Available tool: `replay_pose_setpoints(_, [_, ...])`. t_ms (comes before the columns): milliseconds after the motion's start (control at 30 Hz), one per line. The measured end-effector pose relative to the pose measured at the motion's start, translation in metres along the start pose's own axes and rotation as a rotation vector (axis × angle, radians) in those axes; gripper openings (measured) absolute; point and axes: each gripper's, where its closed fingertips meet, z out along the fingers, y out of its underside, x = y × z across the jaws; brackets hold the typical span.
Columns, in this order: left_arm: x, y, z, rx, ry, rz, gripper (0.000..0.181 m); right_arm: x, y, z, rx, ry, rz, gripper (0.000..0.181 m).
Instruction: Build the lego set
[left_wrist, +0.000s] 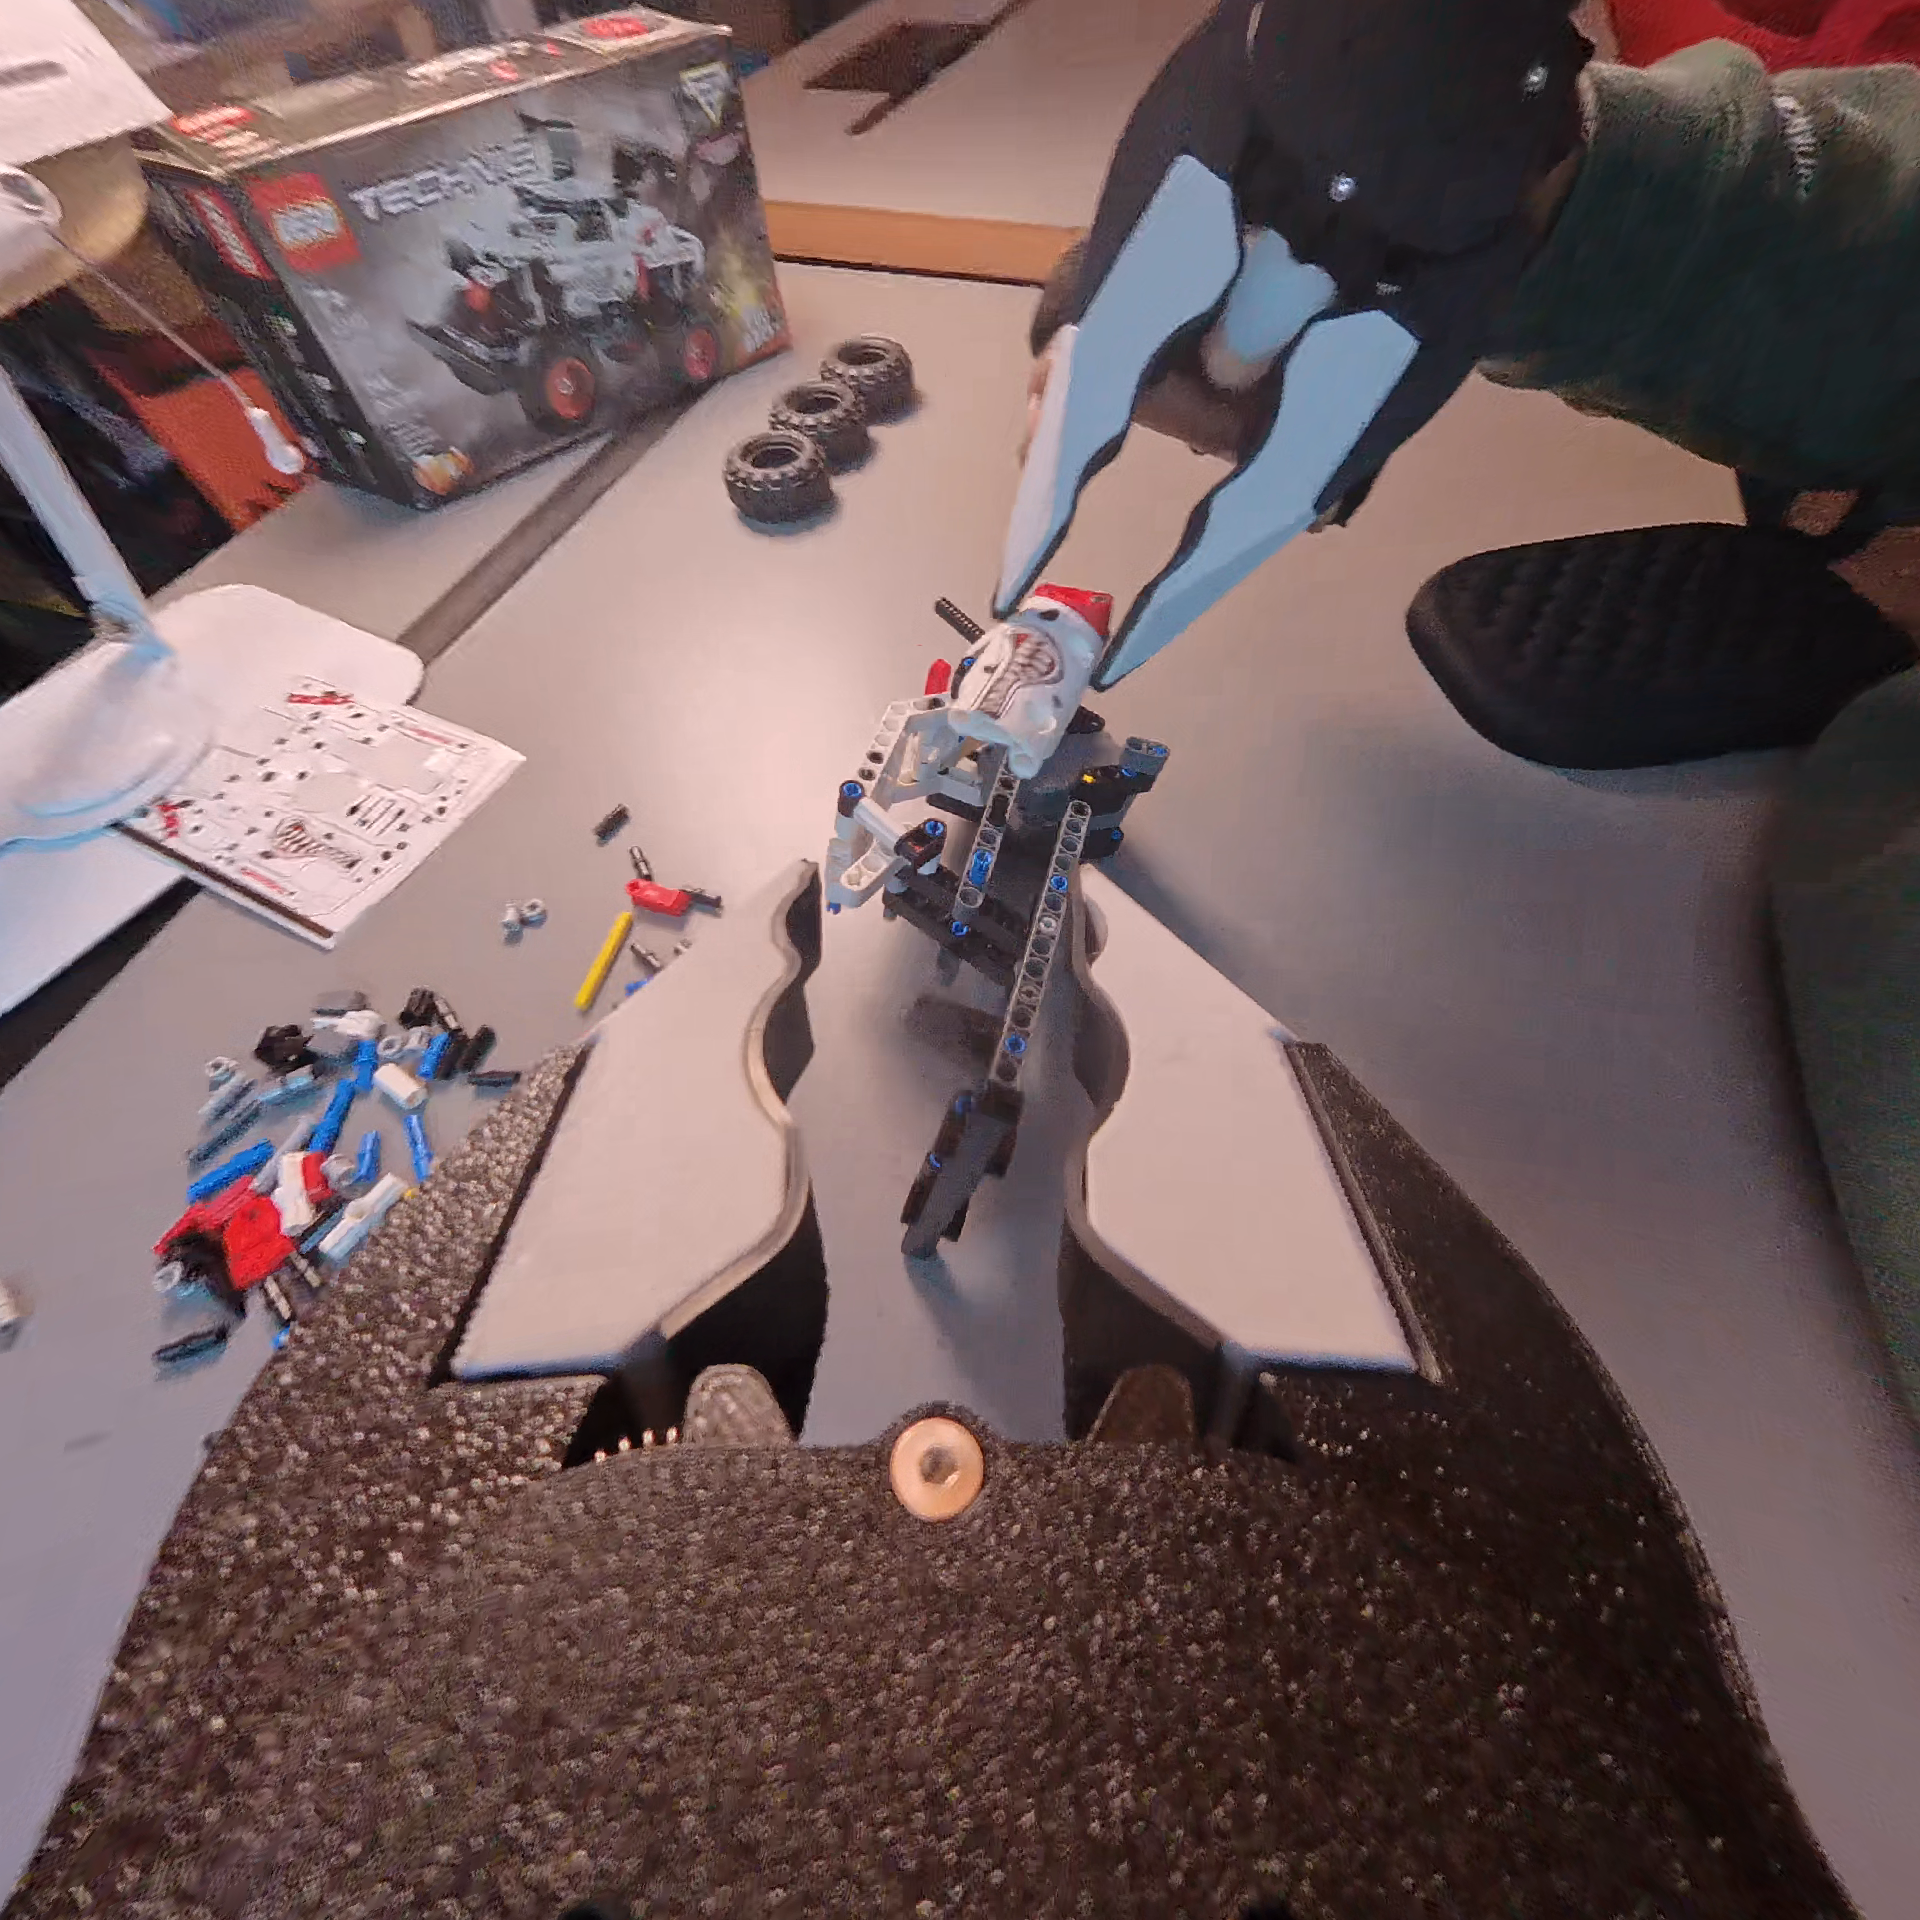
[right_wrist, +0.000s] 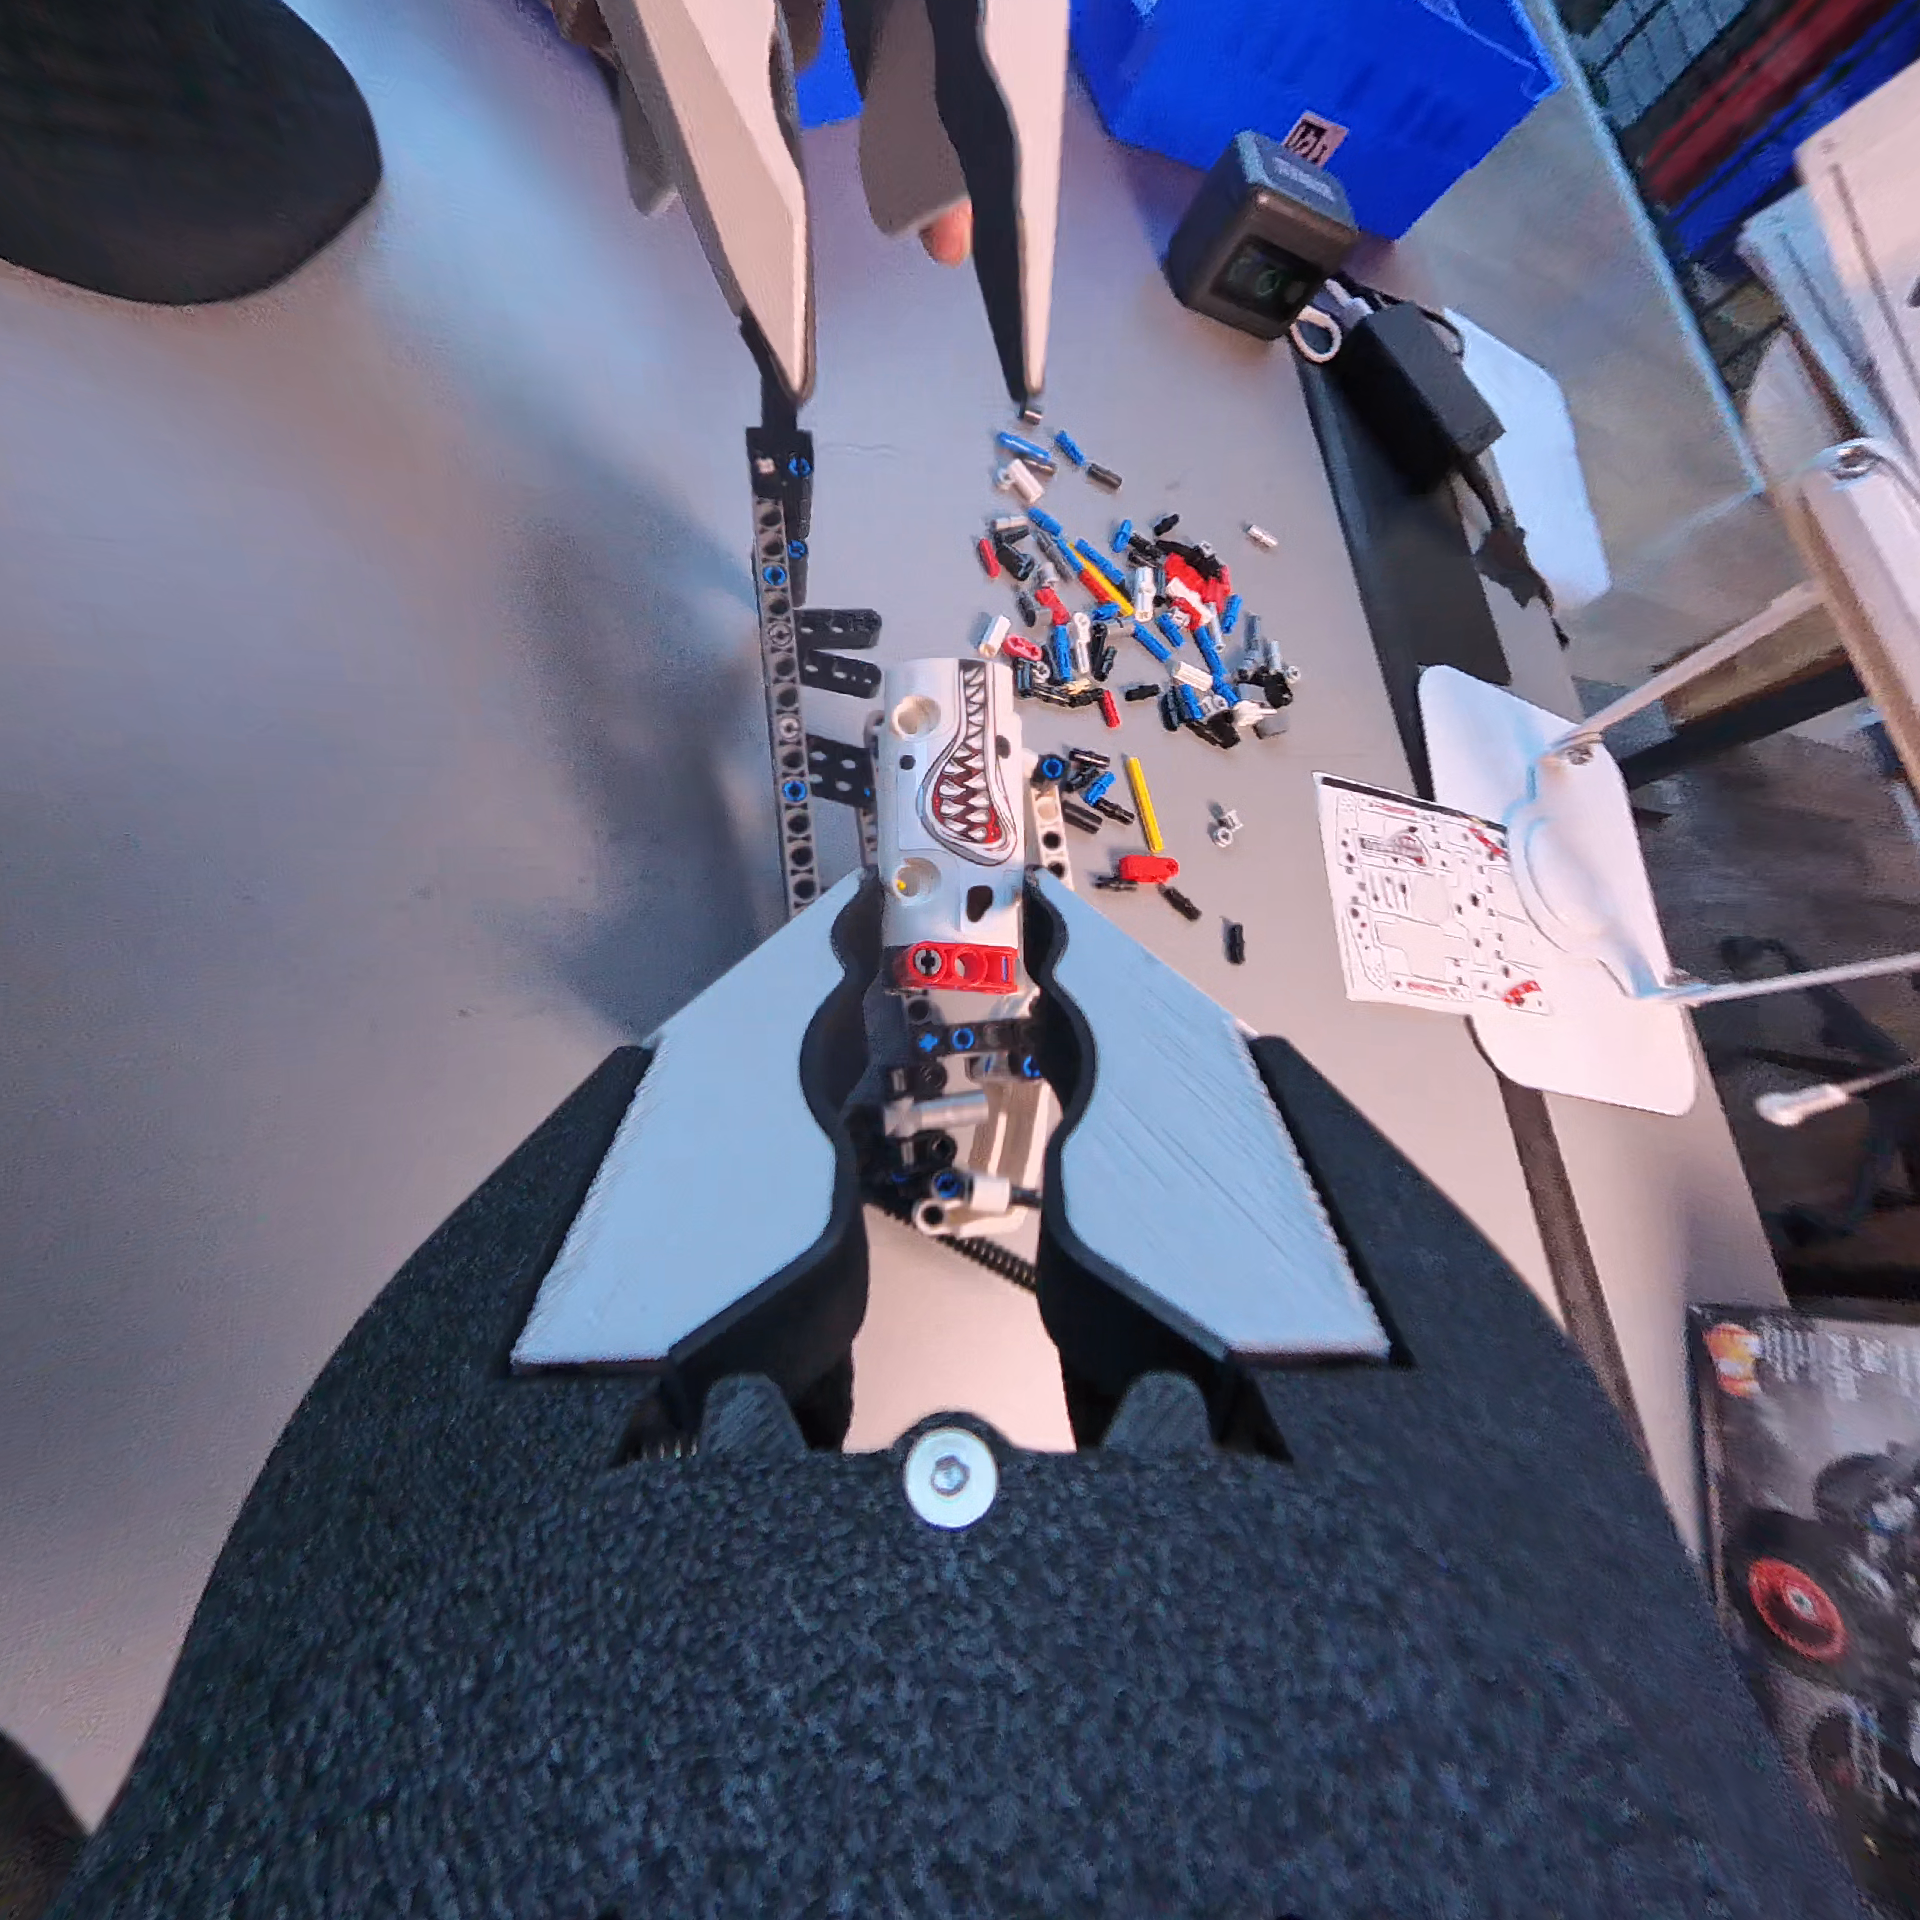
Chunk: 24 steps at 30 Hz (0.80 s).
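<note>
The right gripper (right_wrist: 943, 902) is closed around the white toothed-mouth panel of the half-built grey, black and white lego chassis (right_wrist: 951, 790) standing on the grey counter (right_wrist: 312, 727). The left gripper (left_wrist: 940, 883) is spread wide, its fingers flanking the chassis's long grey beam; whether they touch it I cannot tell. Loose small lego pieces (left_wrist: 322, 1143) lie to the left.

Right hand-held gripper (right_wrist: 943, 894) clamping white shark-mouth lego assembly (right_wrist: 951, 790), loose pieces (right_wrist: 1132, 623) beside, grey table (right_wrist: 364, 727)

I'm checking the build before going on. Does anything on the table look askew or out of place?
The half-built model is tipped, propped on its long grey beam, with the right gripper around its white head piece. Loose pieces lie scattered, as expected mid-build.
</note>
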Motion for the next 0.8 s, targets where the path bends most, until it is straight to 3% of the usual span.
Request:
replay_pose_setpoints(167, [-0.006, 0.002, 0.030, -0.058, 0.154, -0.009, 0.040, 0.001, 0.003, 0.026, -0.013, -0.090, -0.031, 0.027])
replay_pose_setpoints(333, [0.004, 0.019, 0.045, -0.151, 0.246, -0.005, 0.039, -0.002, 0.013, 0.033, -0.022, -0.120, -0.029, 0.026])
replay_pose_setpoints(533, [0.005, 0.029, 0.055, -0.242, 0.215, 0.018, 0.040, -0.002, 0.012, 0.033, -0.014, -0.140, -0.017, 0.026])
replay_pose_setpoints(800, [0.001, 0.029, 0.058, -0.286, 0.126, -0.019, 0.021, -0.001, 0.013, 0.035, -0.023, -0.071, -0.105, 0.026])
